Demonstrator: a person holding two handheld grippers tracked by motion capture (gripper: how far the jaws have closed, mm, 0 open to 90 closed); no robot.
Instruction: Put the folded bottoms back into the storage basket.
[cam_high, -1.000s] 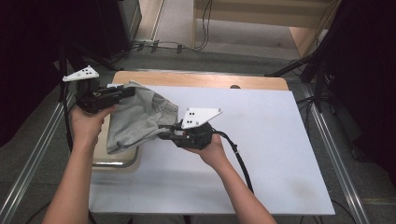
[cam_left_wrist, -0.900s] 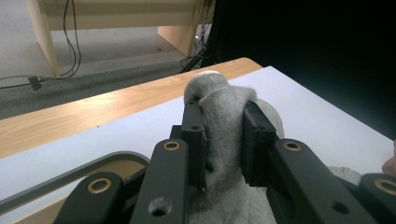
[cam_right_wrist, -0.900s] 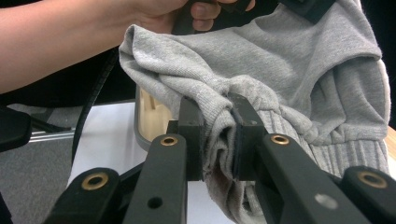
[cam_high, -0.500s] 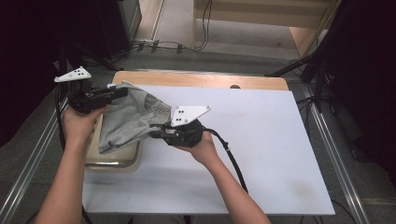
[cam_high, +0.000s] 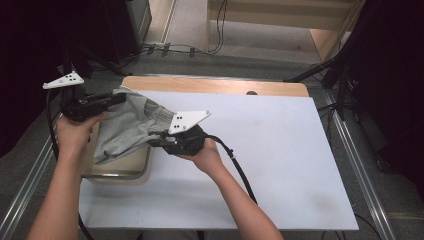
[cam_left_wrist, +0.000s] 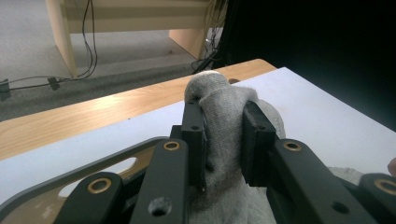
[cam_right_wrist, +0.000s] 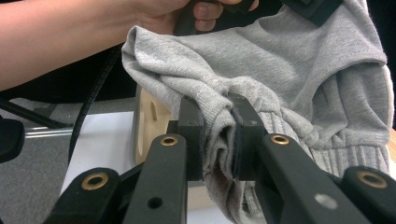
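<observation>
Grey garment held stretched between both grippers, above tray at table's left edge. Left gripper clamped on far upper corner of cloth; in left gripper view cloth is pinched between jaws. Right gripper clamped on ribbed hem, bunched fabric squeezed tight between jaws. Long axis of garment is judged to run from left gripper diagonally down toward right gripper. Loose part hangs over tray; tray lies nearer left hand.
</observation>
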